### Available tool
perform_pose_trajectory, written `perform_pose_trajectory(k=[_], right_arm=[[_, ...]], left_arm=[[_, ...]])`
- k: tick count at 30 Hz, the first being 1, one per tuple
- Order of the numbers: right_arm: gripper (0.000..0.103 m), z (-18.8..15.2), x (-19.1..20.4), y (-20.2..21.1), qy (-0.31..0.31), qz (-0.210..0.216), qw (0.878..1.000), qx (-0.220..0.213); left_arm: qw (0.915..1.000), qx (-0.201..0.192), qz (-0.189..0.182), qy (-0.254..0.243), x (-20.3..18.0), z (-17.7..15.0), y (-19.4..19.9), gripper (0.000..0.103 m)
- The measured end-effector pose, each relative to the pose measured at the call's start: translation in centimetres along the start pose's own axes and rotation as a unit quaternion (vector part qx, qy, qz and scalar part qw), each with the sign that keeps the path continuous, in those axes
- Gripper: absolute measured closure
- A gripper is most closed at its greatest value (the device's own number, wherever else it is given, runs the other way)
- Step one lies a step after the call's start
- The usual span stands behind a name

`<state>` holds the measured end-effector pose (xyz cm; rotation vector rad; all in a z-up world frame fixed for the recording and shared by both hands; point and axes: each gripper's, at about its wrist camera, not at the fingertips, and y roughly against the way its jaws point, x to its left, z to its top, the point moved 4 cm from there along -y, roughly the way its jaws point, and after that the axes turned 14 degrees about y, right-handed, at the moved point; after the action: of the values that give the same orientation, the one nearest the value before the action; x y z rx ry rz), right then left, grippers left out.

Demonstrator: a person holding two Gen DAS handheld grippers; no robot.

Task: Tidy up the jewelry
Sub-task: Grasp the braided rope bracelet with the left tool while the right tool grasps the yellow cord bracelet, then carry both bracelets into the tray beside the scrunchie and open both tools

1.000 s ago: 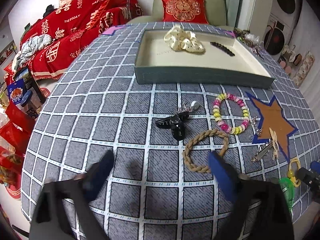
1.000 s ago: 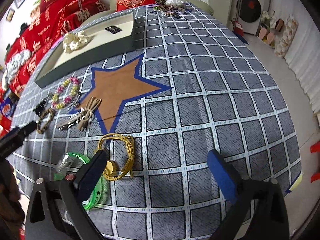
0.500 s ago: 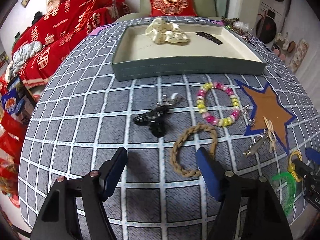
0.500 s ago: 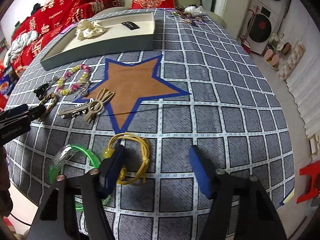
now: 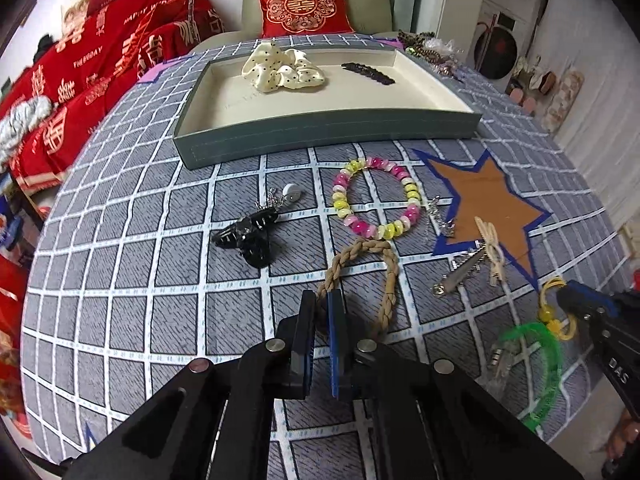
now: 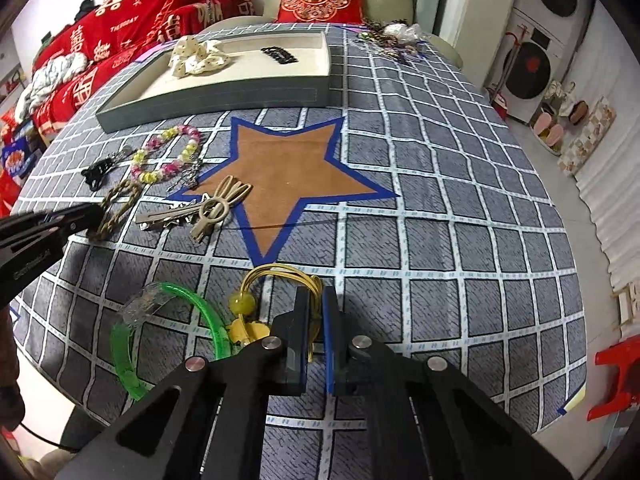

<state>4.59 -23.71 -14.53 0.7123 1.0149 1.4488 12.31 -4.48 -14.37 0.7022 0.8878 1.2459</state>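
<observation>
My left gripper [image 5: 321,299] is shut on the near left side of a tan braided hair loop [image 5: 390,276], which lies on the checked tablecloth. My right gripper [image 6: 316,295] is shut on the thin cords of a yellow hair tie [image 6: 280,274] with yellow beads [image 6: 242,304]. Each gripper shows at the edge of the other's view: the right gripper [image 5: 570,298] and the left gripper [image 6: 82,216]. At the back stands a grey-green tray [image 5: 320,130] [image 6: 212,98] holding a cream dotted scrunchie [image 5: 280,68] and a black hair clip [image 5: 368,74].
Loose on the cloth lie a pink-and-yellow bead bracelet [image 5: 376,198], a black claw clip [image 5: 248,236], a silver clip [image 5: 460,274], a beige clip [image 5: 492,248] and a green bangle [image 6: 200,312]. A brown star [image 6: 288,168] is taped mid-table. More jewelry [image 6: 392,40] sits far back.
Both grippers went from wide open to shut: the left closed on the braided loop, the right on the yellow hair tie. Both views shifted slightly and rolled.
</observation>
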Motion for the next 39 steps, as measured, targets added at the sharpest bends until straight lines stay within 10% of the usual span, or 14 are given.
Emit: perform_pose_trajectory(k=[23, 39], right_arm=[[0.097, 1.5, -2.5, 3.8, -0.056, 0.049, 0.996, -0.049], [0.097, 10.7, -2.4, 6.3, -0.03, 0.096, 0.99, -0.098]], left_arm=[[0.997, -0.051, -0.053, 0.023, 1.3, 1.8, 6.3, 0.089], [0.9939, -0.092, -0.054, 0.026, 2.3, 7.7, 8.9, 0.089]])
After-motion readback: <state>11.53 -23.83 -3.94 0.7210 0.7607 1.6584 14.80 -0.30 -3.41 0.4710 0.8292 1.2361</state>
